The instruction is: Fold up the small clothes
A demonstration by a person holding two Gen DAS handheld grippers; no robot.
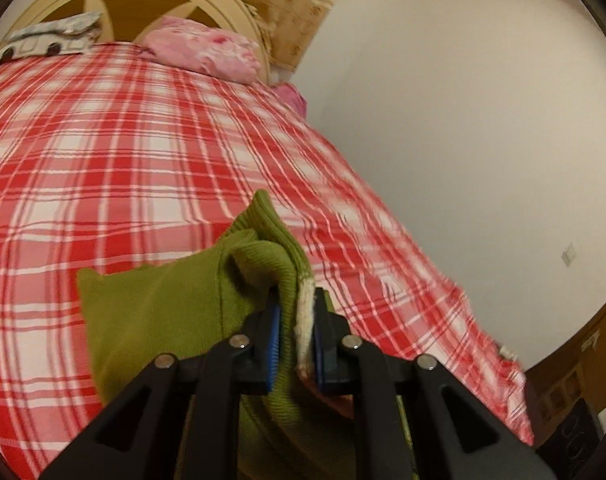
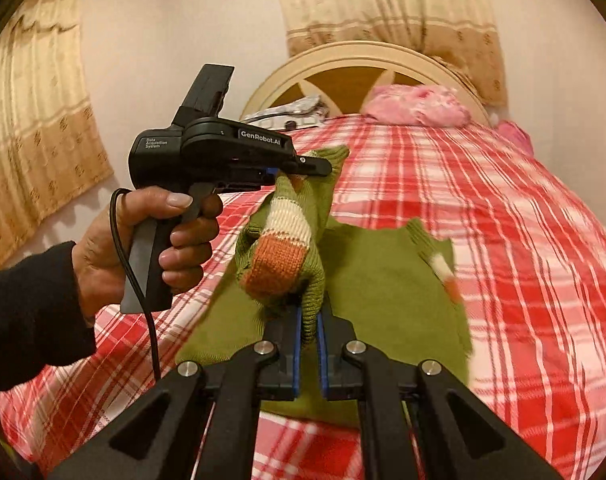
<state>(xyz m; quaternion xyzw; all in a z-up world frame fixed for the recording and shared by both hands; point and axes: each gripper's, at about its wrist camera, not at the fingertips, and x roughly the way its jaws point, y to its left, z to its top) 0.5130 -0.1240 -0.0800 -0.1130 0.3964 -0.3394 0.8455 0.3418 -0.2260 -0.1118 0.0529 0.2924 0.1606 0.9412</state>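
A small green knit sweater (image 2: 383, 292) with orange and cream sleeve stripes lies partly on the red plaid bed (image 2: 503, 220). My left gripper (image 1: 297, 320) is shut on the sweater (image 1: 155, 312) at a ribbed green and cream edge. In the right wrist view the left gripper (image 2: 303, 166) holds the striped sleeve lifted above the bed, with a hand on its handle. My right gripper (image 2: 309, 320) is shut on the green cuff end of the same sleeve, lower and nearer. The rest of the sweater spreads flat to the right.
A pink pillow (image 2: 415, 108) and a printed pillow (image 1: 51, 40) lie by the cream headboard (image 2: 351, 56). A white wall (image 1: 463, 120) runs along the bed's right side. Curtains (image 2: 35, 120) hang on the left and behind the headboard.
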